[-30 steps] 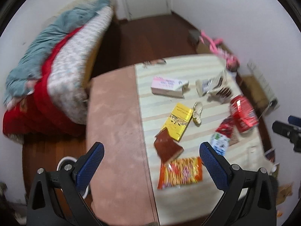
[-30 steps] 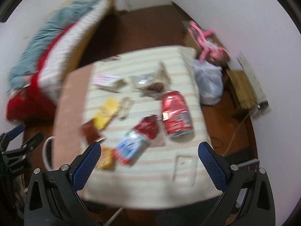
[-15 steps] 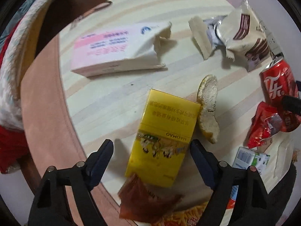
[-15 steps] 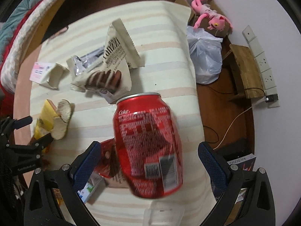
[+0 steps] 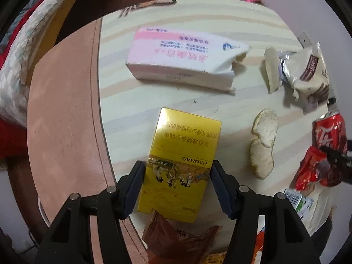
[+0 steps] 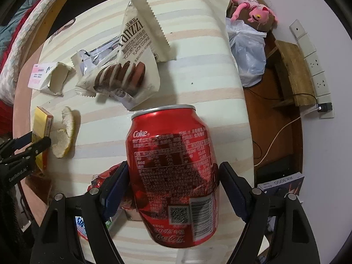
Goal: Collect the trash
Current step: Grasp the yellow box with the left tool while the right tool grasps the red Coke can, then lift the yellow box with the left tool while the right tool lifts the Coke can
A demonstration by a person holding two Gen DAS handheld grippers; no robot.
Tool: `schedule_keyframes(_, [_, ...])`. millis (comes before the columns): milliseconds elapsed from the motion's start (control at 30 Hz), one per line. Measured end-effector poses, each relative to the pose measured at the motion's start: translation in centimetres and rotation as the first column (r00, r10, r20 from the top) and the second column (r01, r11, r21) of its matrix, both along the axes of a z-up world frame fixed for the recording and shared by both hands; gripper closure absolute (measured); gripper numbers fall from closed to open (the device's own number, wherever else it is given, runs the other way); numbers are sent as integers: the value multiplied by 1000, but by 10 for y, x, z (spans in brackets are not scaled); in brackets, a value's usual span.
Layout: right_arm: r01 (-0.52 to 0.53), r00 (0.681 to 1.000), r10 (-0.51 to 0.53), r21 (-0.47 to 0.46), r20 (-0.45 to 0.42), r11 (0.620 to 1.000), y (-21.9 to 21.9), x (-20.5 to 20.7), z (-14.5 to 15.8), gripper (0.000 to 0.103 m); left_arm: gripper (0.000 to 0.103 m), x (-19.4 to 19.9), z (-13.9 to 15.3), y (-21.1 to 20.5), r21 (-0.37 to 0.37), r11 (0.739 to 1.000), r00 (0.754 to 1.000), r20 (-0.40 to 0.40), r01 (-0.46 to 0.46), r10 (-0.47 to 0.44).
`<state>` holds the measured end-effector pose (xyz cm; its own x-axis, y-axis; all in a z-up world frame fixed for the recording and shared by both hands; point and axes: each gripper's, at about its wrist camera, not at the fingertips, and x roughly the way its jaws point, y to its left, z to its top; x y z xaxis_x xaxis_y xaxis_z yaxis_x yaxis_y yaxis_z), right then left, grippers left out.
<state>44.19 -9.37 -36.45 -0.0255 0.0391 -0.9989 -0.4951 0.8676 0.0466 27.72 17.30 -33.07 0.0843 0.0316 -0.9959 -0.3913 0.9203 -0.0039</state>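
Striped desk (image 5: pixel 136 101) carries all the litter: left tongs (image 5: pixel 178 176) pinch a yellow "HAOMAO" box (image 5: pixel 182 160), right tongs (image 6: pixel 172 180) flank a "Coke" can (image 6: pixel 173 167), seemingly closed on it, while peel (image 5: pixel 263 143), pink carton (image 5: pixel 176 59) and "YOGURT CHOCOLATE" cookie wrapper (image 6: pixel 132 61) remain uncollected.

Both tongs (image 5: pixel 178 171) (image 6: pixel 172 176) narrowed, low

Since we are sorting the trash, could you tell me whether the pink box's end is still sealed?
No, the pink box lies on the table with its right end torn open and ragged.
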Motion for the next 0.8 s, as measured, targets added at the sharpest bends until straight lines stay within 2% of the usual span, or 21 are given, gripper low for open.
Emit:
schedule_keyframes(267, [1, 1000, -1, -40, -12, 999, 4, -1, -17, 21, 45, 10, -2, -8, 42, 999, 999, 8, 30, -31])
schedule_keyframes(300, [2, 1000, -2, -44, -6, 999, 4, -1, -17, 22, 46, 10, -17, -17, 50, 998, 999, 12, 35, -35])
schedule_keyframes(500, [4, 1000, -3, -52, 20, 999, 3, -3, -13, 23, 47, 13, -17, -29, 81, 996, 999, 11, 34, -35])
schedule_keyframes(567, [2, 999, -1, -46, 36, 999, 3, -7, -7, 24, 47, 13, -7, -35, 124, 992, 999, 27, 30, -34])
schedule_keyframes(667, [10, 997, -9, -18, 78, 1000, 0, -14, 10, 24, 47, 11, 11, -42, 150, 989, 998, 61, 12, -21])
schedule_keyframes(800, [9, 988, -12, 18, 155, 1000, -4, -28, 41, 24, 47, -2, 57, -51, 215, 976, 988, 153, -30, -3])
